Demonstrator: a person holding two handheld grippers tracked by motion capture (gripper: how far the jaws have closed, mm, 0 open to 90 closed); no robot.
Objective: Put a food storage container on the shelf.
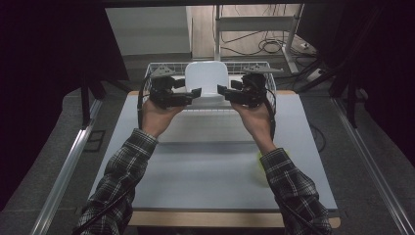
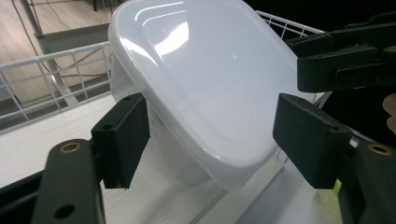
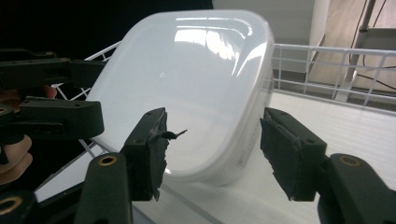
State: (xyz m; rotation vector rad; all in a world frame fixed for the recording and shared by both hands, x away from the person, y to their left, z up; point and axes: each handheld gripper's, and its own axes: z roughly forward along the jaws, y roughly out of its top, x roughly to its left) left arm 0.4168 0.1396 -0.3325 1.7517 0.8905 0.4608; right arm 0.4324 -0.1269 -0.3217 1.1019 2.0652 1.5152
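A white plastic container (image 1: 207,77) with rounded corners stands tilted on its edge in a white wire basket (image 1: 161,66) at the far end of the table. My left gripper (image 1: 195,93) is at its left lower corner and my right gripper (image 1: 221,90) at its right lower corner. In the left gripper view the container (image 2: 205,79) lies between the open jaws of the left gripper (image 2: 212,140); one pad (image 2: 123,140) is close to its wall, the other stands off. In the right gripper view the right gripper (image 3: 212,149) is open around the container (image 3: 187,88), its pads apart from it.
The basket sits on a white board (image 1: 215,161) on the table. A yellow-green object (image 1: 259,166) peeks out beside the person's right sleeve. Cables (image 1: 266,46) and a metal frame (image 1: 254,22) lie behind the basket. Dark curtains flank both sides.
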